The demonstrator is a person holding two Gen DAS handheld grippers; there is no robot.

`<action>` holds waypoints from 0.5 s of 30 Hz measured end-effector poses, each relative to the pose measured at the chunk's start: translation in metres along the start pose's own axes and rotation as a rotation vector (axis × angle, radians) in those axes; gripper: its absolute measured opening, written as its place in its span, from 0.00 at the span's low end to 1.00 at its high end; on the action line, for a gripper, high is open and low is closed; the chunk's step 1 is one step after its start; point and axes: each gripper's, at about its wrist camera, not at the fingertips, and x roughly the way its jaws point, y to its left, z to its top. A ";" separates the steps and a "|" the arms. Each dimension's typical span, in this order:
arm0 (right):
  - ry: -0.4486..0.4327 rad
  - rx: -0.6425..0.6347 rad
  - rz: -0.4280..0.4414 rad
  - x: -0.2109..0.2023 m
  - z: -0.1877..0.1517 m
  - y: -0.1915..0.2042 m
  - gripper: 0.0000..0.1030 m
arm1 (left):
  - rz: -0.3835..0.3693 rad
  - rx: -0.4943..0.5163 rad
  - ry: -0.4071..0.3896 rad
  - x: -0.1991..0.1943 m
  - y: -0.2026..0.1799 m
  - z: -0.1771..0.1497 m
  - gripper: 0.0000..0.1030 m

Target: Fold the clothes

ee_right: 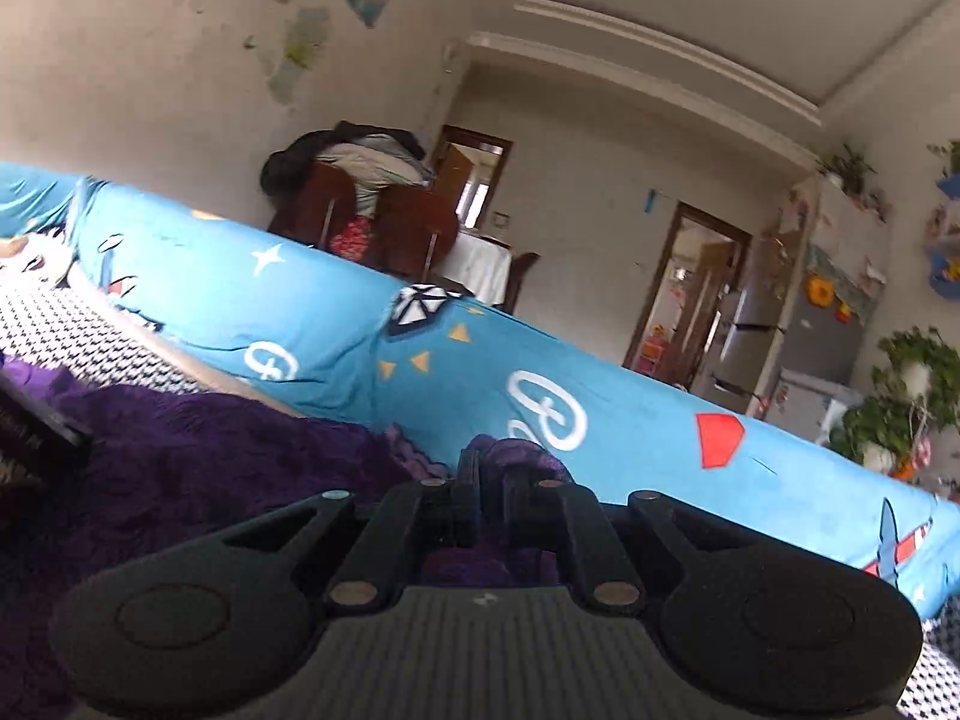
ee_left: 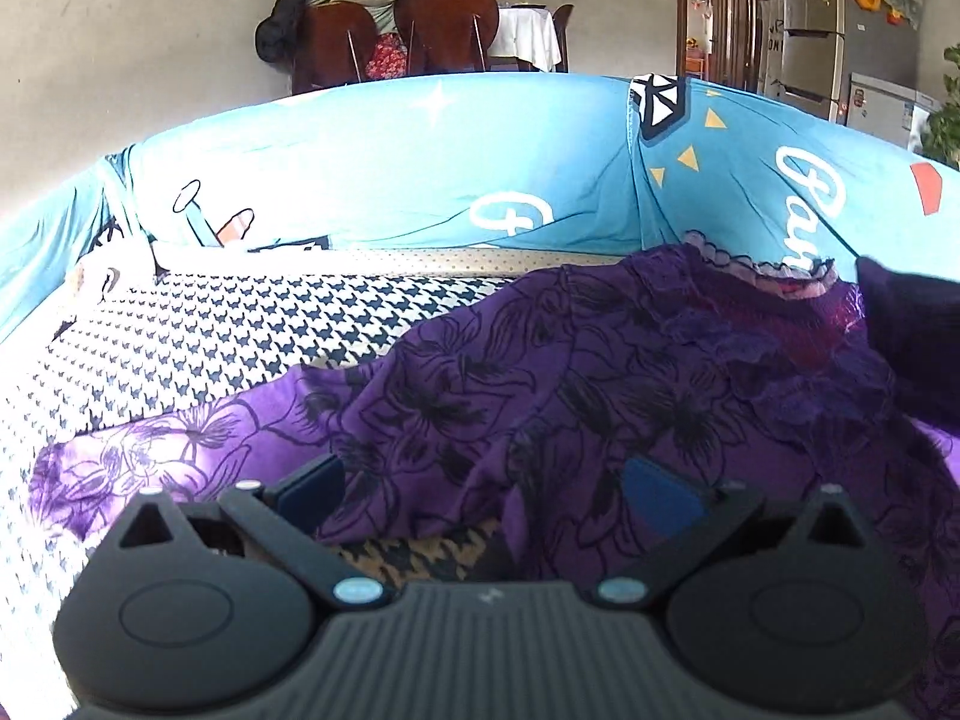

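A purple garment with black flower outlines (ee_left: 540,372) lies rumpled on a houndstooth seat cover (ee_left: 198,336). My left gripper (ee_left: 480,492) is open, low over the garment's near edge, and a fold of cloth lies between its blue pads (ee_left: 657,495). My right gripper (ee_right: 491,480) is shut on a bunched piece of the purple garment (ee_right: 516,456), held near the blue backrest. The garment also spreads to the left in the right wrist view (ee_right: 210,456). The right gripper shows as a dark shape at the right in the left wrist view (ee_left: 912,324).
A blue printed cover (ee_left: 420,162) drapes the sofa backrest behind the seat; it also shows in the right wrist view (ee_right: 600,396). Wooden chairs piled with clothes (ee_left: 384,18) stand beyond. A fridge (ee_right: 798,330) and potted plants (ee_right: 900,396) stand far right.
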 end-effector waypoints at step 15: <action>0.098 -0.196 0.266 0.028 -0.032 0.073 0.09 | -0.024 -0.126 0.026 0.010 0.021 -0.006 1.00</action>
